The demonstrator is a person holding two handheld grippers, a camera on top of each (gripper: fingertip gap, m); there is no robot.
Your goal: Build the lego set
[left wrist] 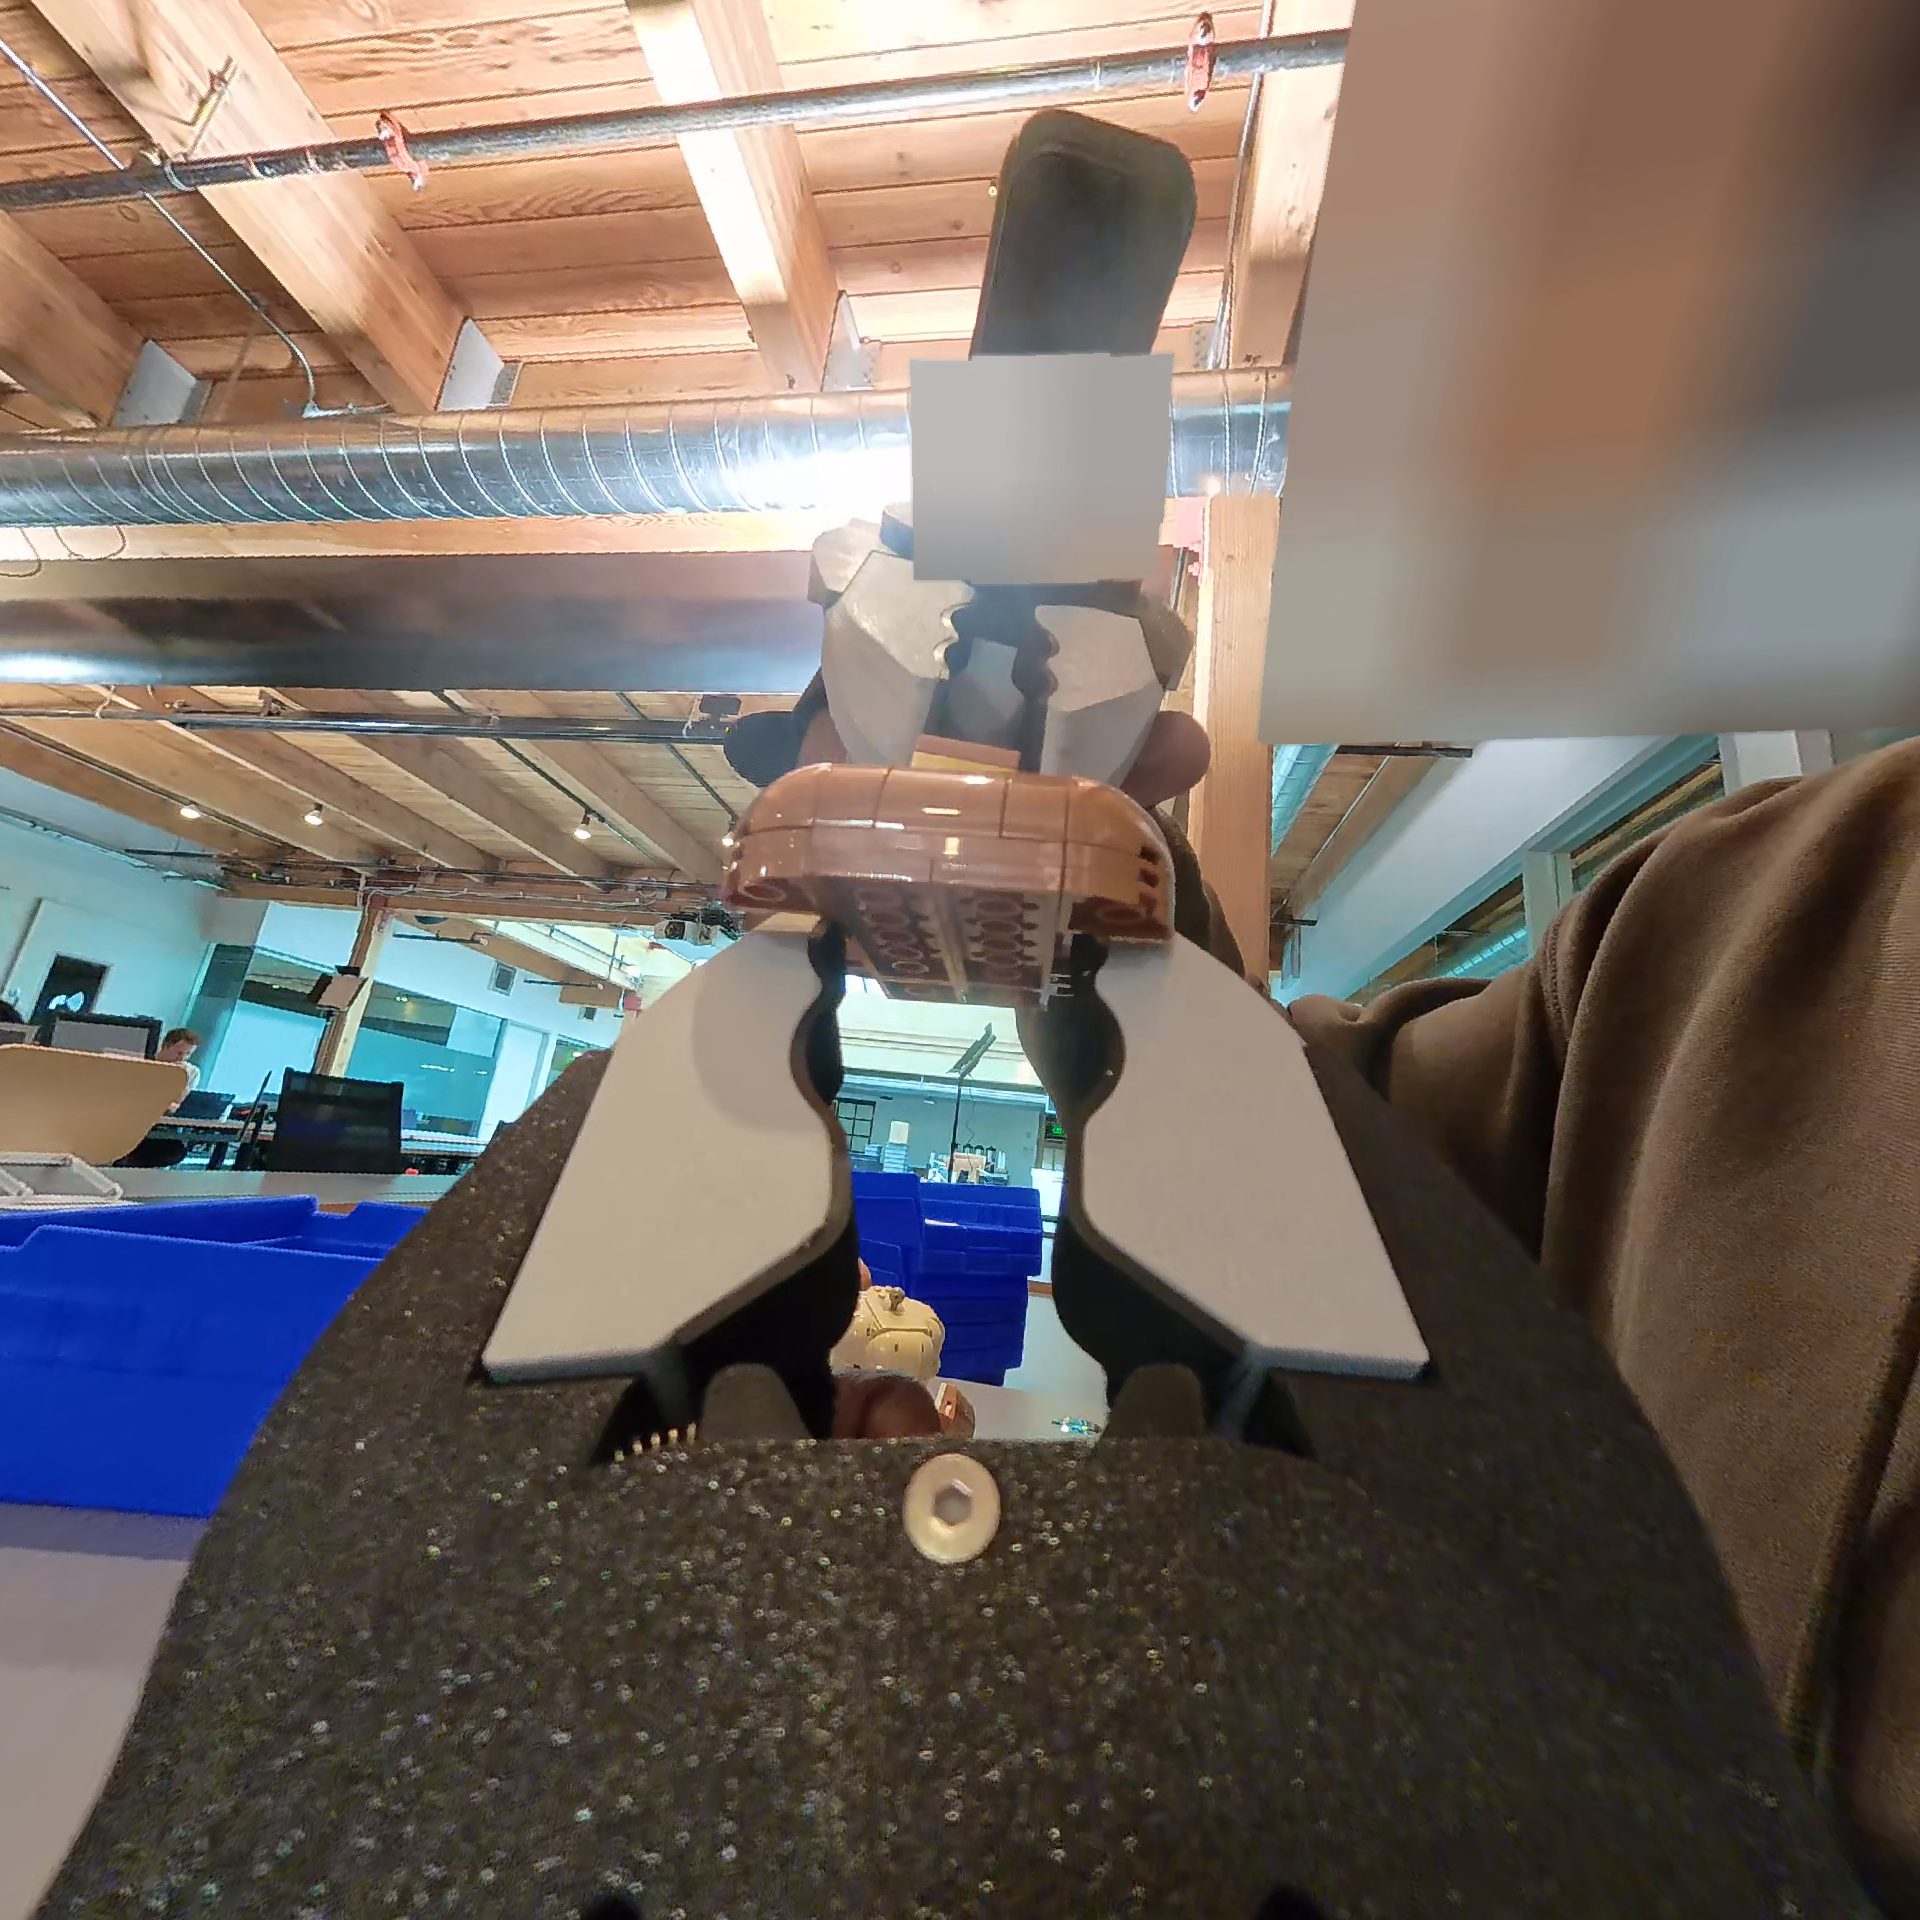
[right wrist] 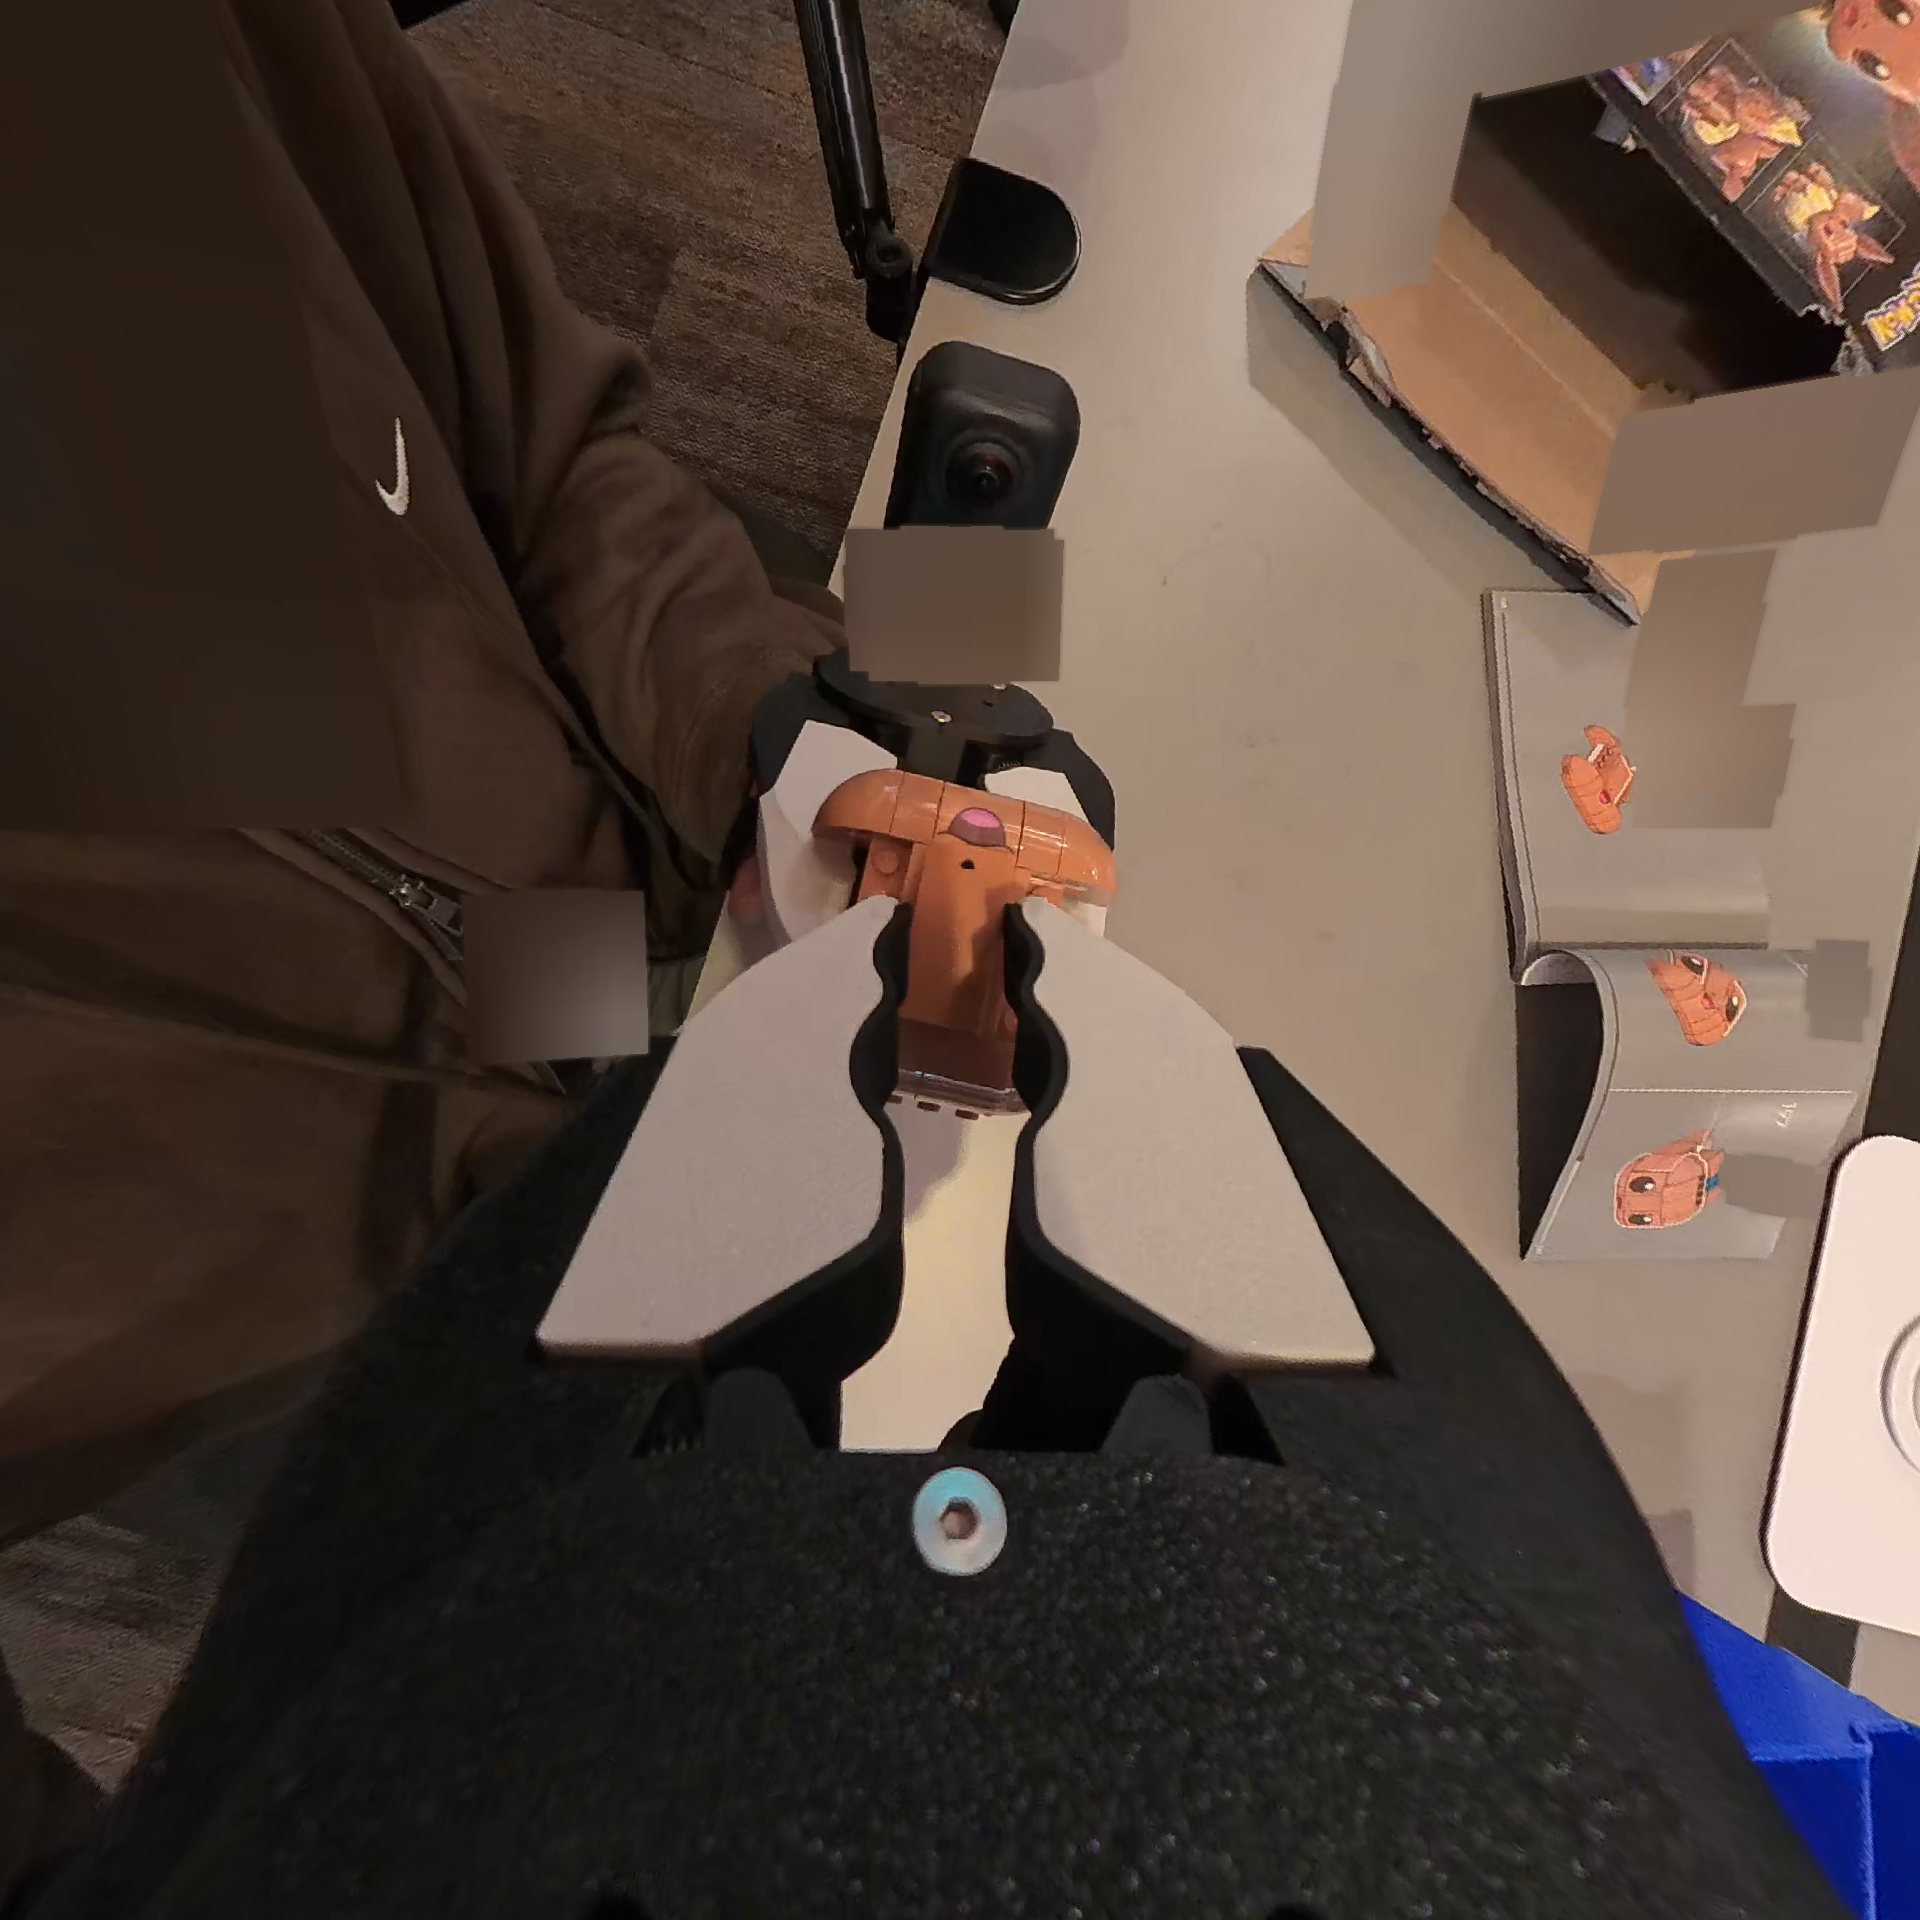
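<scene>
1. Wooden ceiling beams (left wrist: pixel 343 239) and a silver duct (left wrist: pixel 416 468) fill the background of the left wrist view, which looks upward; the right wrist view looks down on a grey table (right wrist: pixel 1247 644).
2. Left gripper (left wrist: pixel 951 961): its jaws are narrowed and clenched on the studded underside of the brown lego assembly (left wrist: pixel 935 831), which is held up in the air between the two grippers.
3. Right gripper (right wrist: pixel 956 925): jaws nearly closed, grasping the narrow brown stem of the lego assembly (right wrist: pixel 961 862) from the opposite side.
4. That assembly has a smooth, rounded brown cap of curved pieces with a small pink piece on top, seen from the right wrist view, and dark brown tube-patterned plates beneath.
5. Blue bins (left wrist: pixel 156 1340) sit left of the assembly in the left wrist view; their contents are hidden.
6. Right of the assembly, in the right wrist view, lie an open cardboard box (right wrist: pixel 1507 343) and an open instruction booklet (right wrist: pixel 1662 935) showing brown models.
7. A person's brown sleeve (left wrist: pixel 1662 1143) is close by.
</scene>
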